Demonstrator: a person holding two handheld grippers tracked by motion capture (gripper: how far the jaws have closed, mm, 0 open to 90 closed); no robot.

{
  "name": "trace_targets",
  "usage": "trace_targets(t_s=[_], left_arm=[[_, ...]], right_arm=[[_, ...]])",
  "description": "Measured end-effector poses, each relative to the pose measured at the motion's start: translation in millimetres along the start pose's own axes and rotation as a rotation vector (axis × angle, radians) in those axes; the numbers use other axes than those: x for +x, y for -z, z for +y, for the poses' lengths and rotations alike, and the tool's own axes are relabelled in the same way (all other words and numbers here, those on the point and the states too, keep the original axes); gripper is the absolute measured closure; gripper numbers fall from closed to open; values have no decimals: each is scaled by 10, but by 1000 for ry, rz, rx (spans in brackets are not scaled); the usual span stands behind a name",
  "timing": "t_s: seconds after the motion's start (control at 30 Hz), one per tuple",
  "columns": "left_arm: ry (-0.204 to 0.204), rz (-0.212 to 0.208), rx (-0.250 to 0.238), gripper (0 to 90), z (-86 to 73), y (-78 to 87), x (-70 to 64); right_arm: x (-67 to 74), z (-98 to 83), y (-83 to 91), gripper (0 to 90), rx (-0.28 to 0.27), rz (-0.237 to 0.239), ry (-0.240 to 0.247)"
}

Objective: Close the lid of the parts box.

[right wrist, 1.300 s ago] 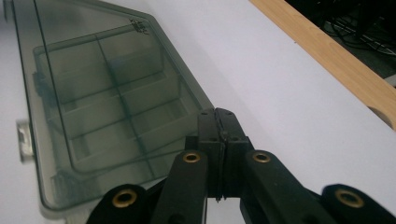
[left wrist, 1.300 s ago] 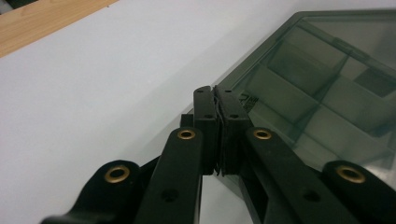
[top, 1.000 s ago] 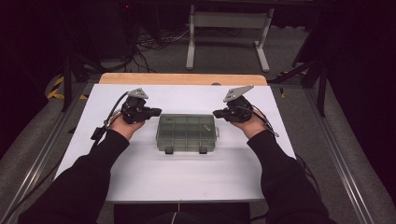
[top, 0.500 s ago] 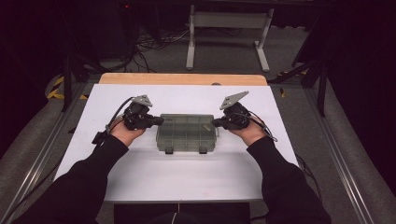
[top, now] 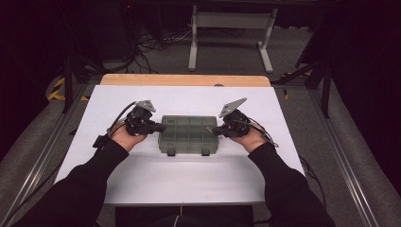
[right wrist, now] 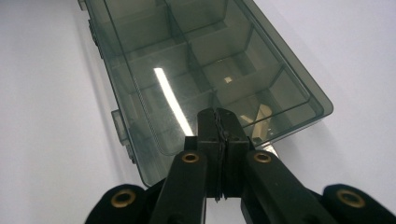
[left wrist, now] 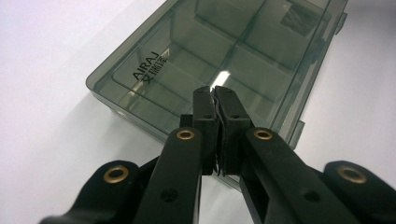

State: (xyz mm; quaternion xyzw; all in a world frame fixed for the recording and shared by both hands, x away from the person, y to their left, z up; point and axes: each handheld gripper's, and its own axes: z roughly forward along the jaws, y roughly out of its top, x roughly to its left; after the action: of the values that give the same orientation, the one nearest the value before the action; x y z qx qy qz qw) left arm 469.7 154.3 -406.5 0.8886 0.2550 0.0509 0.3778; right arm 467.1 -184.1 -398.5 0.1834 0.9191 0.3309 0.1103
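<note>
Both hands had drawn inward since the earlier frames, bringing the left gripper (top: 158, 127) and right gripper (top: 215, 130) up against the short ends of the smoky translucent plastic compartment box (top: 189, 134). Each gripper's jaws were pressed together with nothing between them, and that lidded box lay flat mid-way across the white table (top: 189, 182).

A smoky translucent compartment box (top: 188, 134) lies flat with its lid closed at the middle of the white table (top: 189, 184), latches toward the near edge.
</note>
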Motion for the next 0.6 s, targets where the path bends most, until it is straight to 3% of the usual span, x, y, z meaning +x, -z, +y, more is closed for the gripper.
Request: trace_targets(t_s=[0.37, 0.5, 0.6], left_arm=[[0, -14, 37, 879, -29, -37, -23], [5, -7, 49, 879, -36, -46, -27], [-13, 5, 60, 878, -39, -68, -35]], right_arm=[[33, -10, -36, 891, 26, 15, 2], [29, -17, -48, 886, 32, 20, -1], [30, -26, -60, 884, 42, 22, -3]])
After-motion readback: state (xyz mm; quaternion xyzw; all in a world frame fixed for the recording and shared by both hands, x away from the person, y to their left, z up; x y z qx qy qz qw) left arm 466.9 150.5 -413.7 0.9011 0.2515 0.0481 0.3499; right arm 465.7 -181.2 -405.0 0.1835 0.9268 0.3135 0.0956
